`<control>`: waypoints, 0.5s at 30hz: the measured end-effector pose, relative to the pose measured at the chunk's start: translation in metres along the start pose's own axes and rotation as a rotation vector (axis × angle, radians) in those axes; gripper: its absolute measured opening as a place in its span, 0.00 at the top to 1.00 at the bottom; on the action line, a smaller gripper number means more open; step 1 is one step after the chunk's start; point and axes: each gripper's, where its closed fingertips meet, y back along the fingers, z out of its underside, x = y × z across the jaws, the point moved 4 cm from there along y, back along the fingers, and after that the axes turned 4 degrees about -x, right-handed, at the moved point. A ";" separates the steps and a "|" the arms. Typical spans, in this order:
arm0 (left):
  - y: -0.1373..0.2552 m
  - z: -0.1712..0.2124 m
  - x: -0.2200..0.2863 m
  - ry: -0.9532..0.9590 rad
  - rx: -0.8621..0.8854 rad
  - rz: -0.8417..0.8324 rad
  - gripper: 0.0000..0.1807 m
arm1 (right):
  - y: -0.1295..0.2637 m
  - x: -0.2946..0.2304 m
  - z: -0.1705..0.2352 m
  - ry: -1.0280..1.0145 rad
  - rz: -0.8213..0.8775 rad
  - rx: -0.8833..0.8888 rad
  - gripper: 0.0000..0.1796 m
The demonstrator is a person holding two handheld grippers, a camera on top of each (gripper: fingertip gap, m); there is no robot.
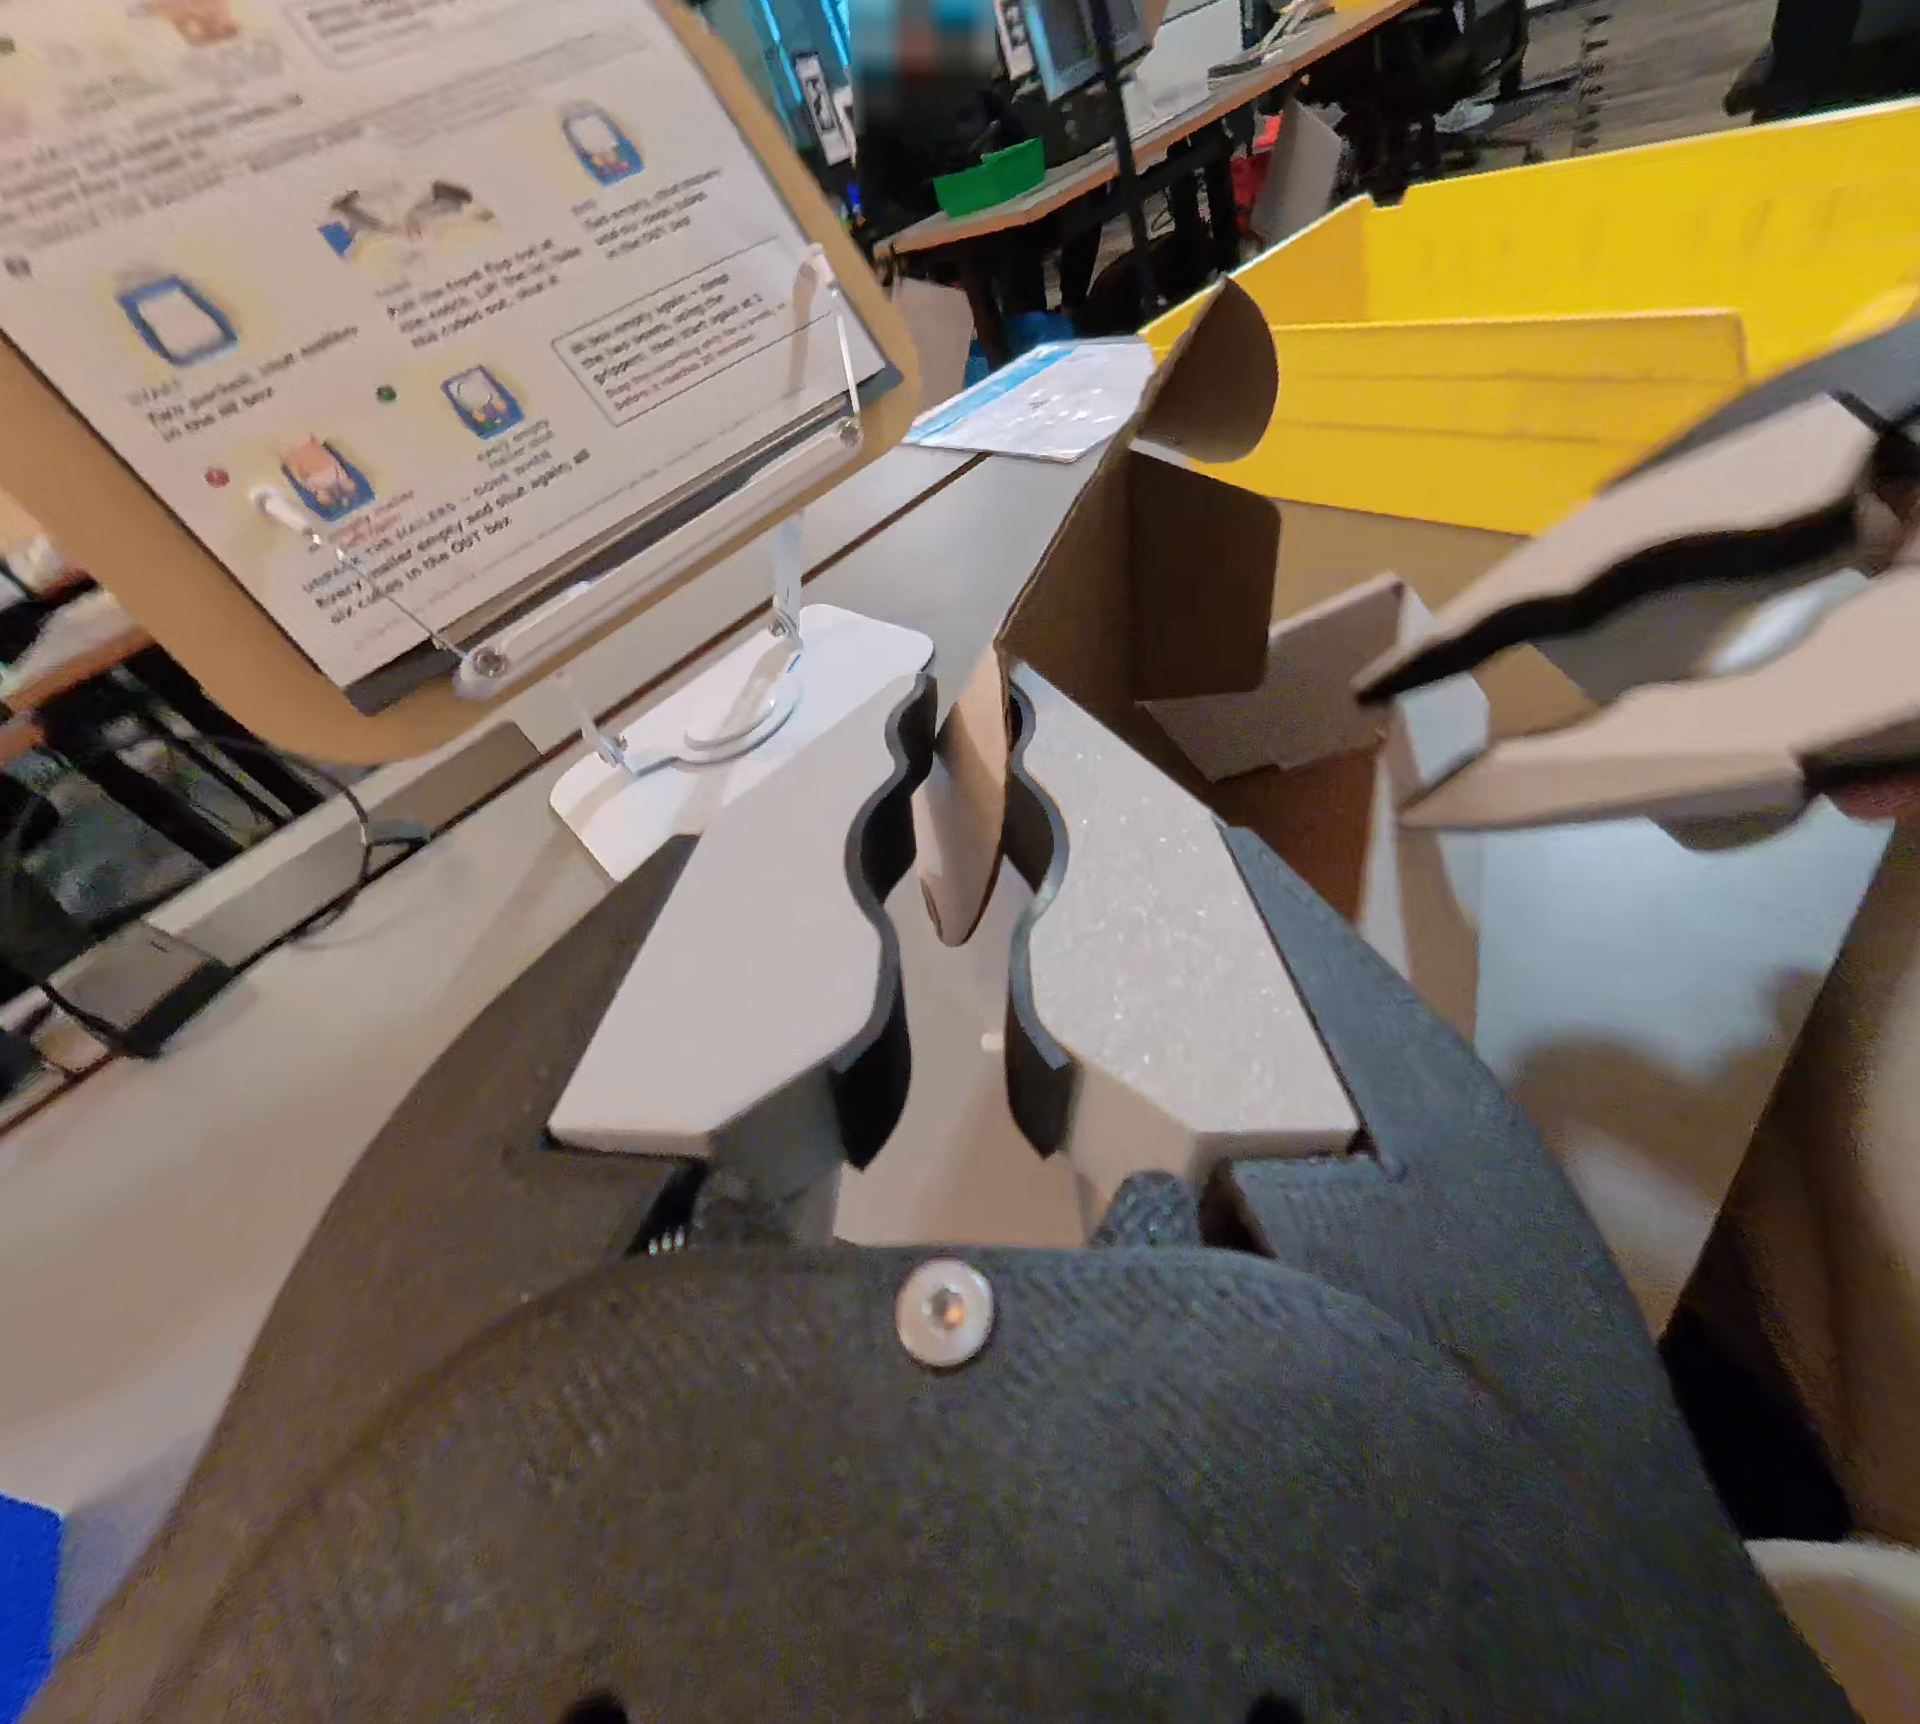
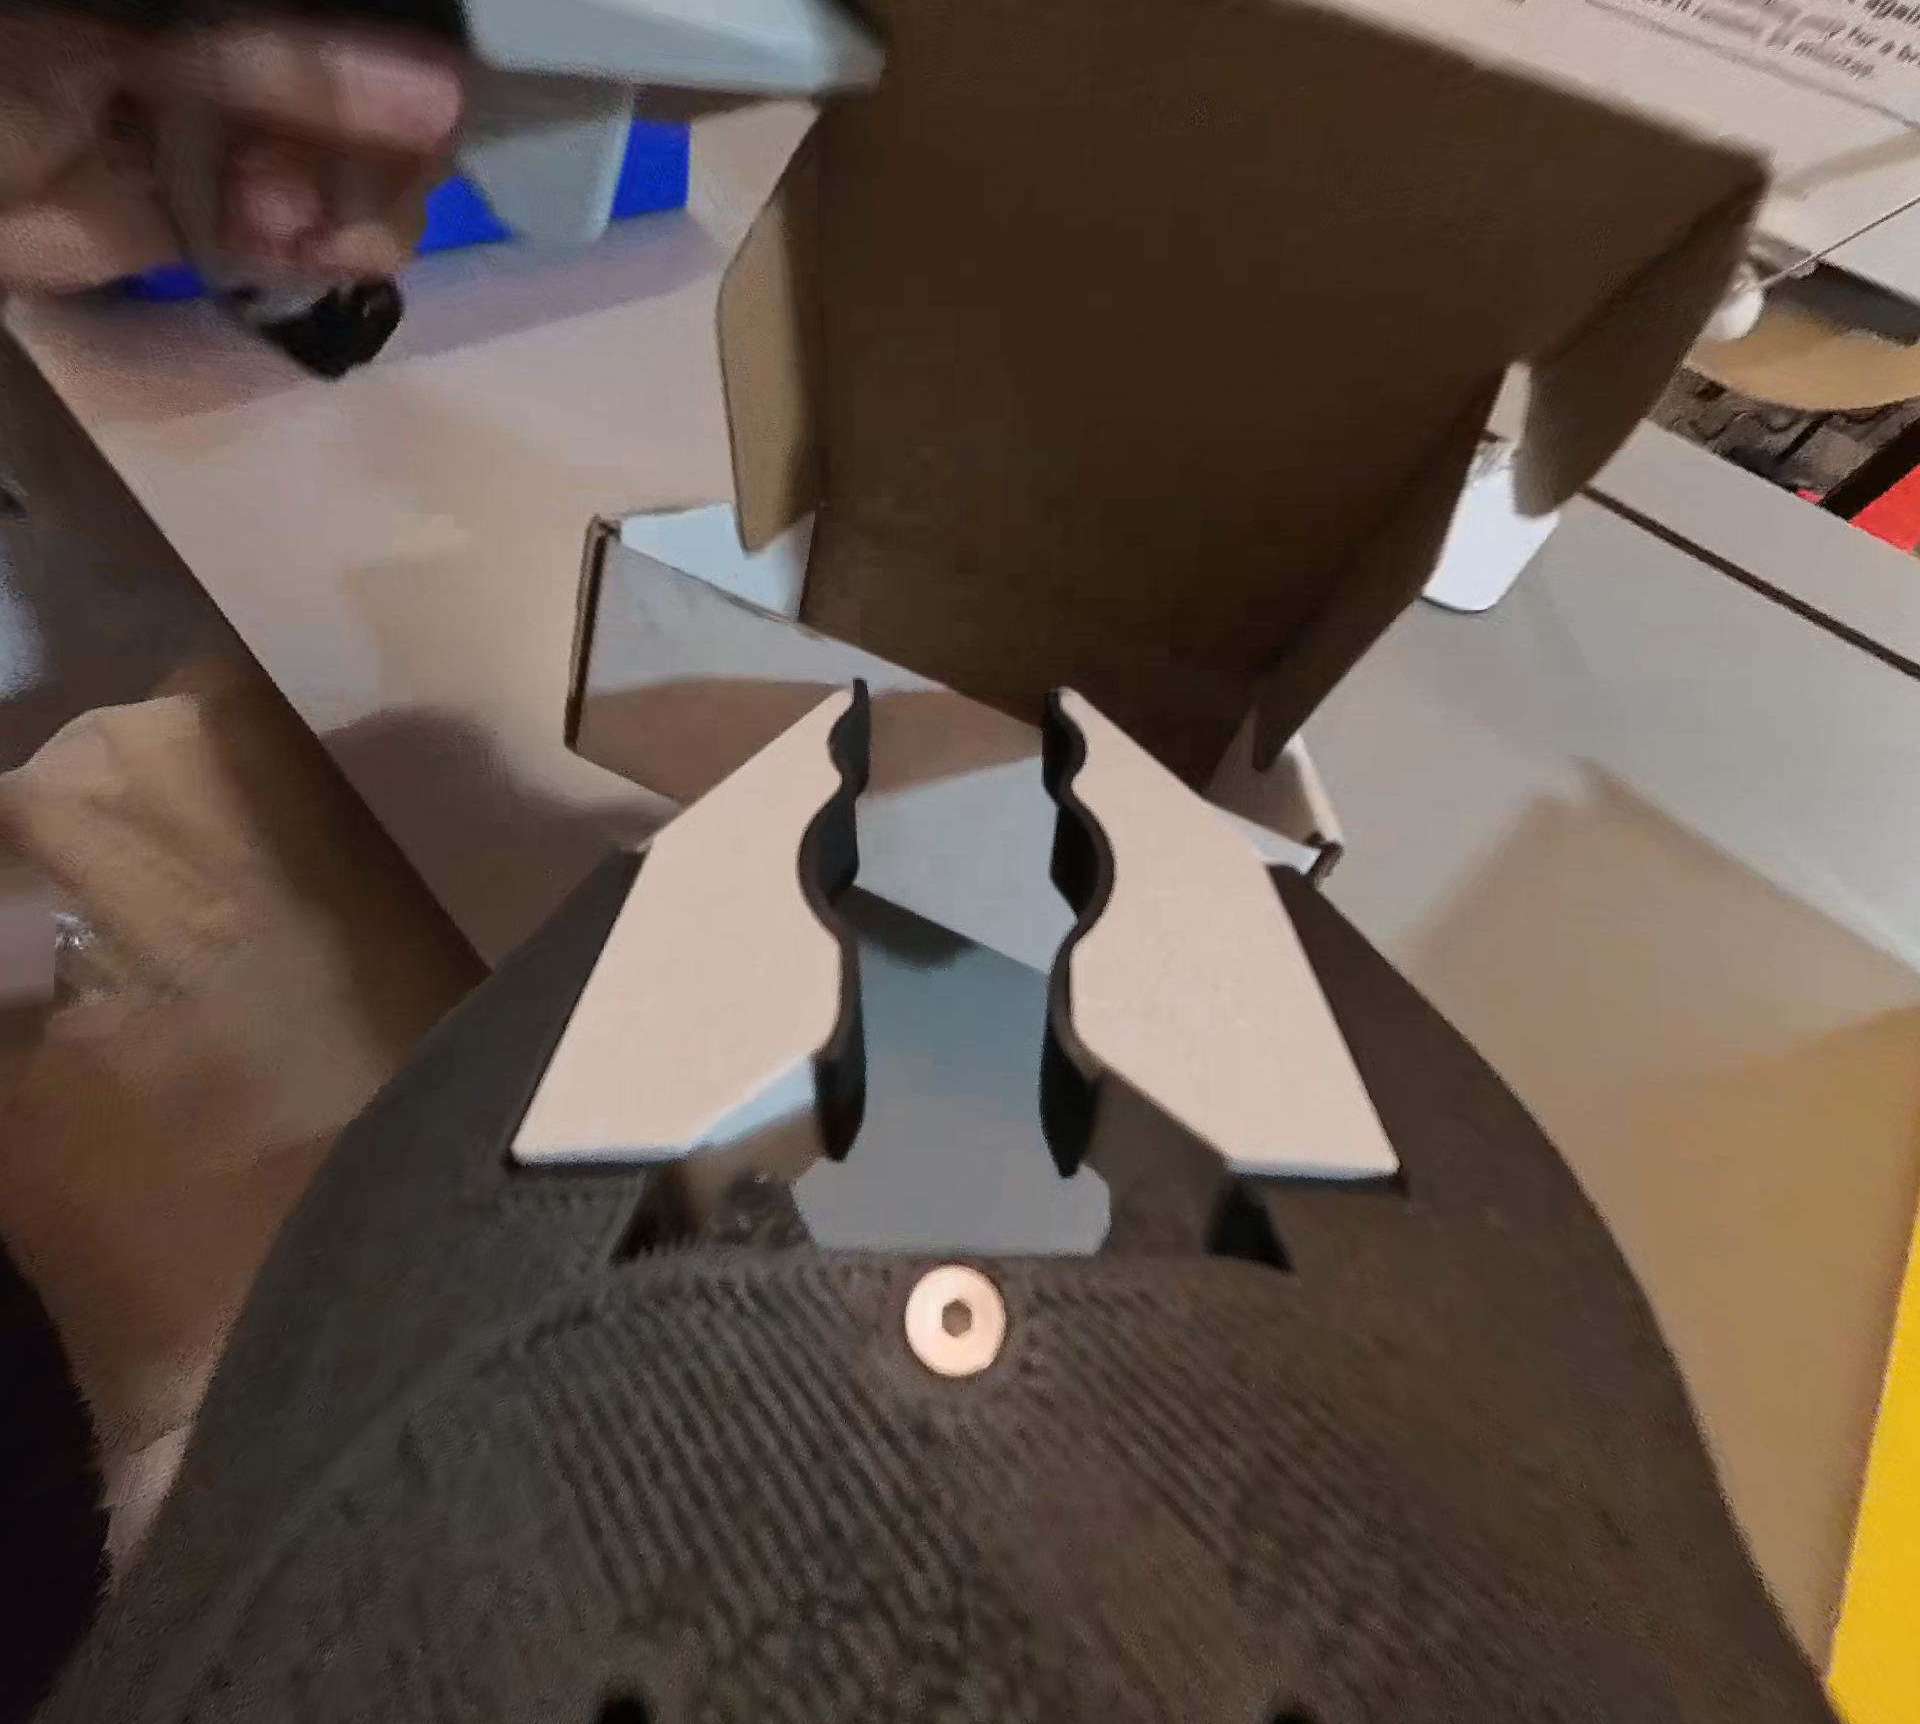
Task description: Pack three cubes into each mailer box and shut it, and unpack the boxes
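A brown cardboard mailer box stands open on the table. Its lid (image 2: 1195,324) is raised upright above the base tray (image 2: 665,635). My left gripper (image 1: 971,708) is shut on the lid's side flap (image 1: 971,822), and in the right wrist view it (image 2: 831,53) sits at the lid's upper left corner. My right gripper (image 2: 956,703) is open and empty, just above the tray's near rim. In the left wrist view it (image 1: 1387,755) comes in from the right over the box. No cubes are in view, and the tray floor that shows is bare.
A yellow bin (image 1: 1558,303) stands behind the box. An instruction board (image 1: 364,220) on a white stand (image 1: 748,718) is at the left. A blue bin (image 2: 644,168) sits beyond the left gripper. A person's hand (image 2: 208,147) holds the left gripper. The gap from one gripper's tips to the other's is roughly 11 centimeters.
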 end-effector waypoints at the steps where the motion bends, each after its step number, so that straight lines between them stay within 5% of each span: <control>1: -0.005 -0.001 -0.008 0.037 -0.016 0.002 0.94 | 0.001 -0.001 0.003 0.005 0.001 -0.011 0.83; 9: -0.055 0.019 -0.077 0.468 -0.160 0.031 0.93 | -0.007 -0.015 0.034 0.006 -0.064 -0.147 0.83; 15: -0.083 0.059 -0.102 0.575 -0.271 -0.063 0.77 | -0.007 -0.014 0.033 -0.036 -0.089 -0.117 0.83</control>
